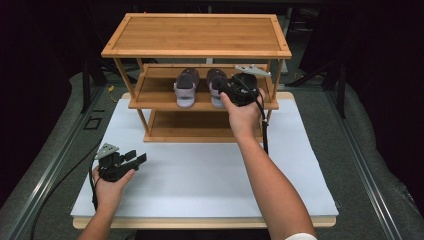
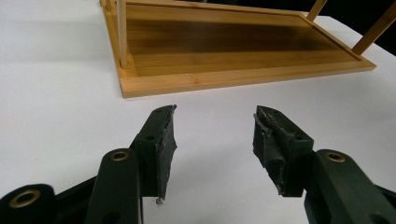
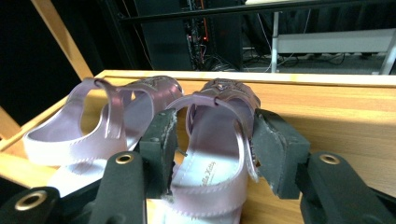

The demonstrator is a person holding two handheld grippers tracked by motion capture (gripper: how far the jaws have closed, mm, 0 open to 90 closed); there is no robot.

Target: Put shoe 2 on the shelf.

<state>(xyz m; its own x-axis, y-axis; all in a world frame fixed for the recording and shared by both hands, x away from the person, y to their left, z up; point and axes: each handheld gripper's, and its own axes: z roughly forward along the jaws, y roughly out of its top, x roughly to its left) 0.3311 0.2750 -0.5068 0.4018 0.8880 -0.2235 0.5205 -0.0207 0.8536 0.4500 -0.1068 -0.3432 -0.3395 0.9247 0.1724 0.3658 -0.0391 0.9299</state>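
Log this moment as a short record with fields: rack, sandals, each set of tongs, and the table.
rack: wooden three-shelf rack standing on the white table
sandals: two lilac sandals side by side on the middle shelf, left sandal and right sandal
right tongs: open, jaws on either side of the right sandal, which rests on the shelf
left tongs: open, nothing between the jaws, low over the table before the bottom shelf
bottom shelf: bare
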